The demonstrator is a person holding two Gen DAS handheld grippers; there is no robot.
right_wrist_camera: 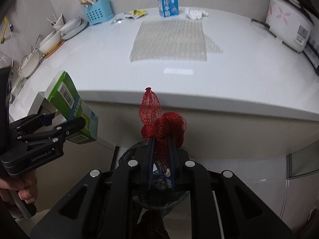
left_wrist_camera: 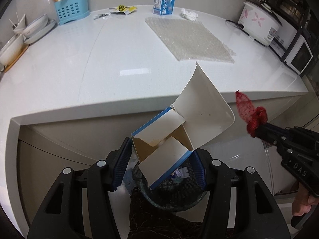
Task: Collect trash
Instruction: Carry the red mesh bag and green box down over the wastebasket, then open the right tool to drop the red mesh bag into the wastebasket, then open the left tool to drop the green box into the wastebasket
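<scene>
Left gripper [left_wrist_camera: 159, 155]: jaws stand partway apart, pads pressing on the sides of an opened cardboard box [left_wrist_camera: 175, 131]; held firm.
Cardboard box: white inside, blue edging on the flaps, green printed outside with a barcode in the right wrist view [right_wrist_camera: 69, 103]; top flaps splayed, the long one curling up toward the counter edge.
Right gripper [right_wrist_camera: 161, 159]: jaws nearly closed, pinching a bunched red mesh net bag [right_wrist_camera: 159, 119]; loose tail of the net sticks up above the fingertips.
Positions: both grippers are tilted downward, just in front of the near counter edge; box on the left, net on the right, apart from each other.
Trash bin [left_wrist_camera: 175, 199]: dark-lined, directly under both grippers; scraps of paper or wrappers lie inside. Box hangs over its opening; net hangs over it too in the right wrist view.
Counter [left_wrist_camera: 99, 63]: white, wide.
Bubble wrap sheet [left_wrist_camera: 189, 37]: lies flat, centre-right of the counter.
Milk carton [left_wrist_camera: 164, 1]: upright at the far edge, straw sticking out of the top.
Crumpled tissue [left_wrist_camera: 189, 15]: just right of the carton.
Yellow wrapper [left_wrist_camera: 124, 9]: far side, left of the carton, with a small foil wrapper [left_wrist_camera: 101, 16] near it.
Blue utensil holder [left_wrist_camera: 71, 8]: far left, chopsticks inside.
Bowls and plates [left_wrist_camera: 33, 27]: stacked along the left edge.
Rice cooker [left_wrist_camera: 261, 23]: far right, white with pink flowers.
Hands: one hand on each gripper handle, partly seen at frame edges.
</scene>
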